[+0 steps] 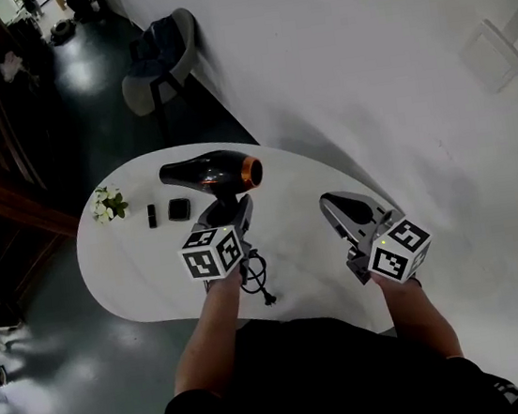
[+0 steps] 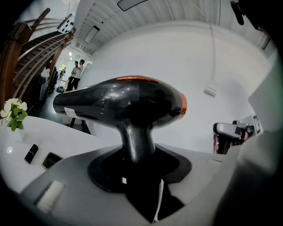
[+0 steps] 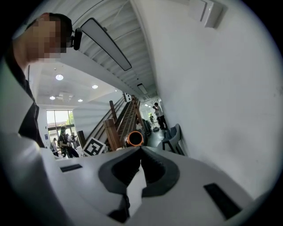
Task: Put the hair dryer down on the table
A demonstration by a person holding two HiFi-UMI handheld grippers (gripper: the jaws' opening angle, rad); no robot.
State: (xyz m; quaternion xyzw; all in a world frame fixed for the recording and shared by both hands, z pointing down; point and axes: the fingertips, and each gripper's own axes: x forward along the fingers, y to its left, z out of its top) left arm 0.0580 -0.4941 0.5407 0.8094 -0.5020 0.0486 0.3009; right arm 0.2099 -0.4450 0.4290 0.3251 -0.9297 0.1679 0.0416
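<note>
Head view: gripping the hair dryer by its handle with left tongs, clamped firmly, body raised over the white surface, orange-ringed end toward right tongs, cord trailing below. Right tongs pressed together, empty, well apart from the dryer. Small flower pot near the surface's left edge.

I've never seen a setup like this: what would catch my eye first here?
A black hair dryer with an orange ring, gripped by its handle in the left gripper above the white oval table. The right gripper, jaws together and empty, hangs over the table's right side; a small pot of white flowers stands near its left edge.
</note>
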